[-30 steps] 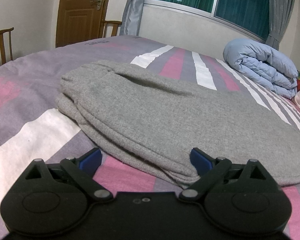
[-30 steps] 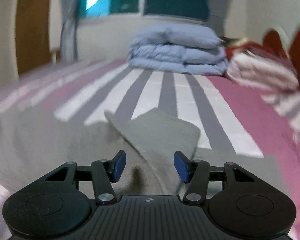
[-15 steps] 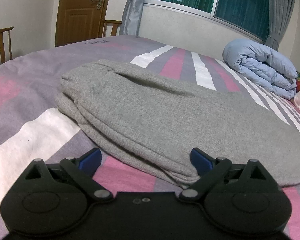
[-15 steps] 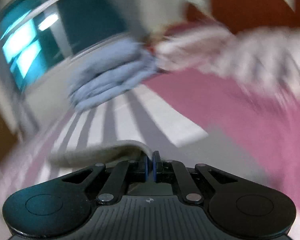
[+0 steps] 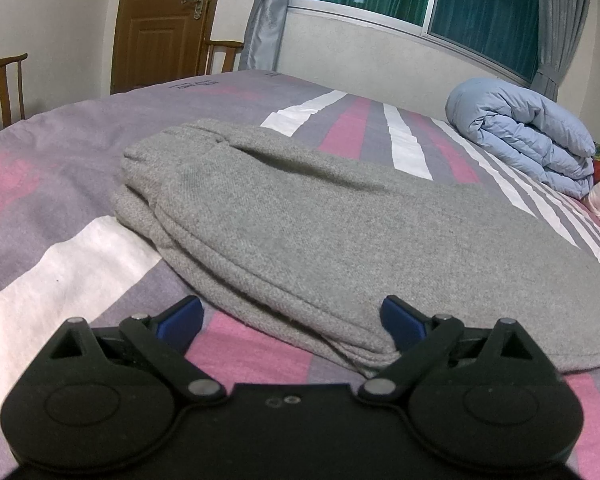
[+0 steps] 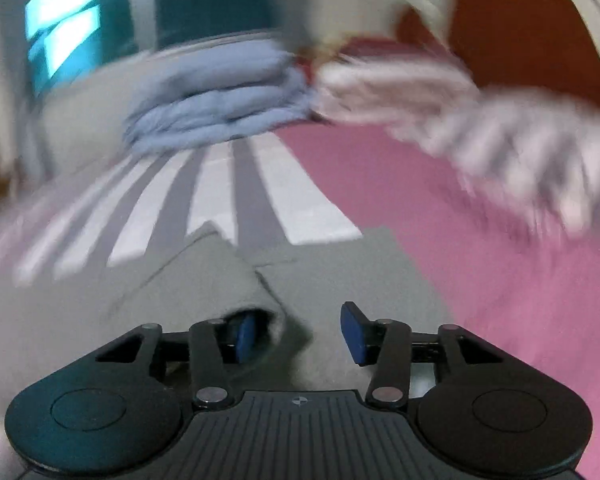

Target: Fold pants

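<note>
Now released, the right claw (image 6: 302, 334) stands with its jaws apart over the grey pants (image 6: 204, 280), having just opened after clamping the leg end half a second ago; cloth lies between and under the blue pads (image 6: 354, 332), and a loose flap drapes over the left pad, but nothing presses on it. Ahead of this claw the hem lies on the striped sheet (image 6: 284, 200), where a second ago it lay a little differently, so the leg end appears to have been tugged and set down again. Beyond it sit the blue duvet (image 6: 220, 104) and, to the right, a blurred pale bundle. The left claw (image 5: 292, 320) has not shifted over the same second: its jaws are spread wide and grip nothing, with the folded edge of the pants (image 5: 300, 220) lying just ahead between the pads, the nearer pad close to or touching the cloth. From there the garment runs away to the right, doubled leg on leg, waistband at far left. Judging by this, the lengthwise fold is done and straightened, and a crosswise fold still looks to be owed; the flap hanging on the right pad could drag if that hand pulls away carelessly.
</note>
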